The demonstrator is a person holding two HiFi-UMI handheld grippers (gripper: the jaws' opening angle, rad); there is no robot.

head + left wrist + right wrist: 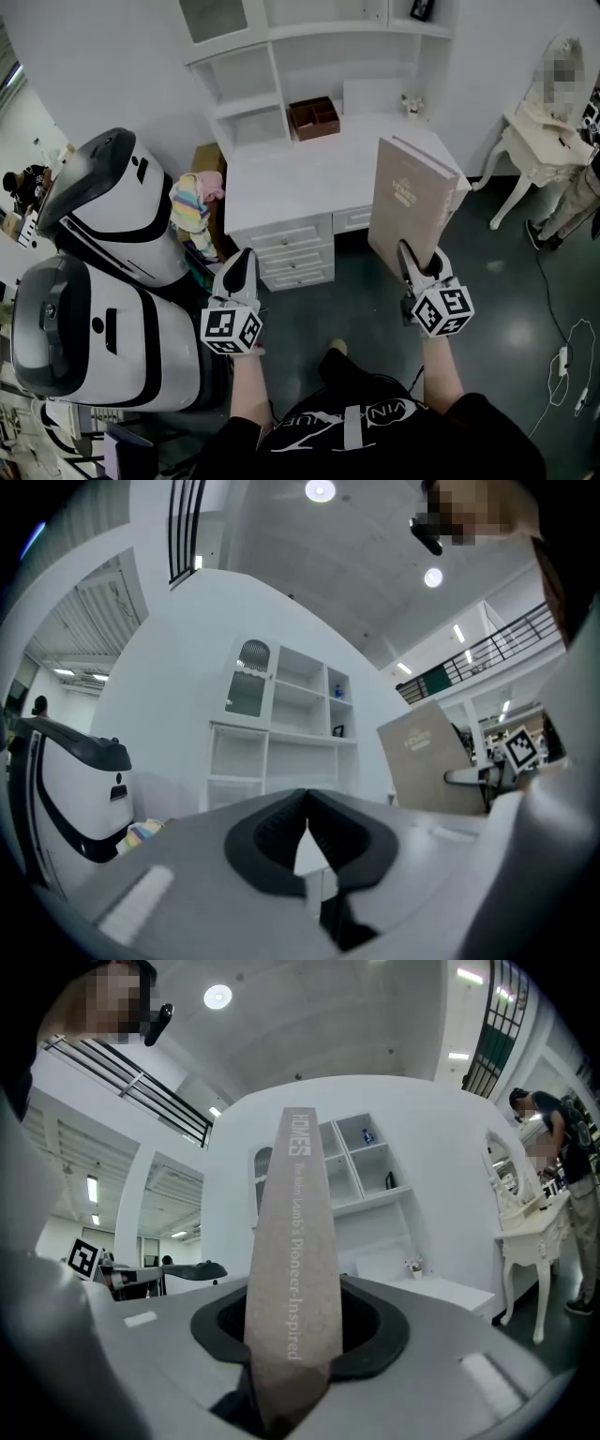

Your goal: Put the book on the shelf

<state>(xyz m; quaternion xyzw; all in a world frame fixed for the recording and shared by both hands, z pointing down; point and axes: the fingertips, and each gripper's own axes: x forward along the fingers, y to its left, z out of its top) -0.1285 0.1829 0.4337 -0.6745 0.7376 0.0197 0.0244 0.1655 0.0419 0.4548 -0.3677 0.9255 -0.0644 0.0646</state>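
Right claw clamps the lower edge of the book in the head view. The book is a tall tan hardback with a thick spine. It is held upright at the right front corner of the desk. Left claw is narrow and empty, in front of the desk's drawers. The shelf rises from the desk's back in white open compartments. A brown box sits at the desk's back beneath it, and a small ornament stands at the back right corner. Left of the desk lie a striped cloth and two white machines. Right of the desk a person stands by a white side table.

In the left gripper view the jaws meet at their tips with nothing between them. Beyond them the shelf stands over the desk. The book shows to the right of it, with pale print on its tan cover.

In the right gripper view the book's spine stands between the jaws, pressed from both sides. Pale lettering runs along it, with "HOMES" at the top. The shelf shows behind the spine, and the desk top lies to its right.
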